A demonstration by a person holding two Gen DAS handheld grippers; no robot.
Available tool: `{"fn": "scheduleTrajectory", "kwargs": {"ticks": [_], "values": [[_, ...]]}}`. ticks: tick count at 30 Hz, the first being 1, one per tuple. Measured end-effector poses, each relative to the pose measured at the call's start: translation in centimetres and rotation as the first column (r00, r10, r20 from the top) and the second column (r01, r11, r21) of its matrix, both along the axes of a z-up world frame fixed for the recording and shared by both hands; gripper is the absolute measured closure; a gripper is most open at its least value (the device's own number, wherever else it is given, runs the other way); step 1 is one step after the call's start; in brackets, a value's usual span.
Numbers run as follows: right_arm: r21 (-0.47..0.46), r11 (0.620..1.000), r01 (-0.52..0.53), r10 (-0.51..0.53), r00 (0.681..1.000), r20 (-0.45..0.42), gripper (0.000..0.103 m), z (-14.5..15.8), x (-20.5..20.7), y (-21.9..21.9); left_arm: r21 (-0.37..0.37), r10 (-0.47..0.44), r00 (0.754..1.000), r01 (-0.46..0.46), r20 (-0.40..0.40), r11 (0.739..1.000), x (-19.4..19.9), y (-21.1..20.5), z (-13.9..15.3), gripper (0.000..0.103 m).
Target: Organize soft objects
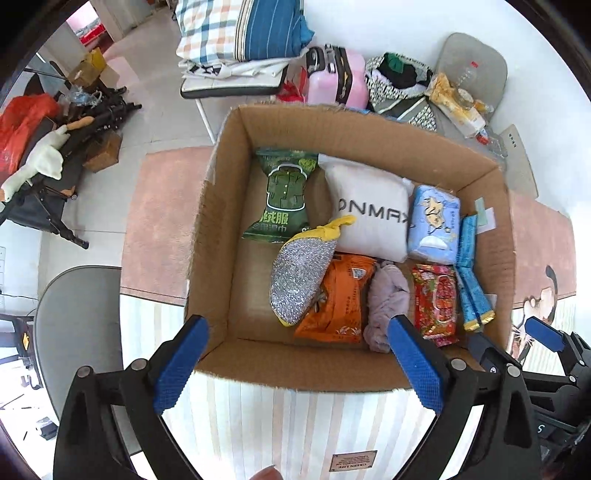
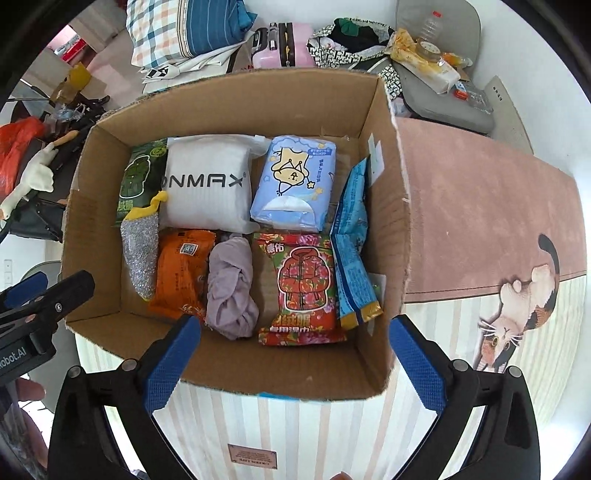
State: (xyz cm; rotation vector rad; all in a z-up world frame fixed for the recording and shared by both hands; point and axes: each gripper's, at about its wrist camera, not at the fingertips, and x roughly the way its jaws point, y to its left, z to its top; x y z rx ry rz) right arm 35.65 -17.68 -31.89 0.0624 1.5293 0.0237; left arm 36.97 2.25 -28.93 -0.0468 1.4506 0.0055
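Note:
An open cardboard box (image 1: 229, 155) (image 2: 229, 103) stands on a rug and holds several soft things: a green wipes pack (image 1: 282, 195), a white pillow (image 1: 369, 218) (image 2: 205, 184), a light blue tissue pack (image 1: 434, 225) (image 2: 293, 181), a silver scouring mitt (image 1: 299, 280) (image 2: 140, 251), an orange pack (image 1: 338, 299) (image 2: 179, 273), a lilac cloth (image 1: 386, 299) (image 2: 231, 288), a red floral pack (image 1: 437, 302) (image 2: 301, 288) and a blue snack bag (image 1: 471, 273) (image 2: 351, 243). My left gripper (image 1: 299, 369) hangs open above the box's near edge, nothing between its fingers. My right gripper (image 2: 295, 365) is likewise open and empty, above the near wall.
The box rests on a pink and striped rug (image 2: 480, 192) with a cat picture (image 2: 517, 310). Behind it are a pink suitcase (image 1: 334, 77), folded bedding (image 1: 236, 33) and a grey chair (image 2: 443, 92) piled with clutter. A grey stool (image 1: 79, 332) and black stands (image 1: 74, 140) are at the left.

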Motion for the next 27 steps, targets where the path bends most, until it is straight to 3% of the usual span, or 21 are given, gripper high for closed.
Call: {"fn": "scheduleTrajectory", "kwargs": {"ticks": [7, 17, 27], "values": [[0.013, 1.0, -0.005, 0.003, 0.994, 0.108, 0.0, 6.3, -3.2, -0.7, -0.002, -0.019, 0.993, 0.019, 0.113, 1.0, -4.3, -0.5, 6.5, 0.004], [0.039, 0.999, -0.021, 0.009, 0.959, 0.285, 0.0, 17.8, -11.5, -1.6, -0.016, -0.012, 0.964, 0.017, 0.265, 1.0, -12.4, -0.6, 16.7, 0.004], [0.049, 0.998, -0.032, 0.009, 0.912, 0.411, 0.0, 26.6, -18.8, -1.9, -0.023, -0.015, 0.937, 0.025, 0.349, 0.999, -18.9, -1.1, 23.4, 0.004]]}}
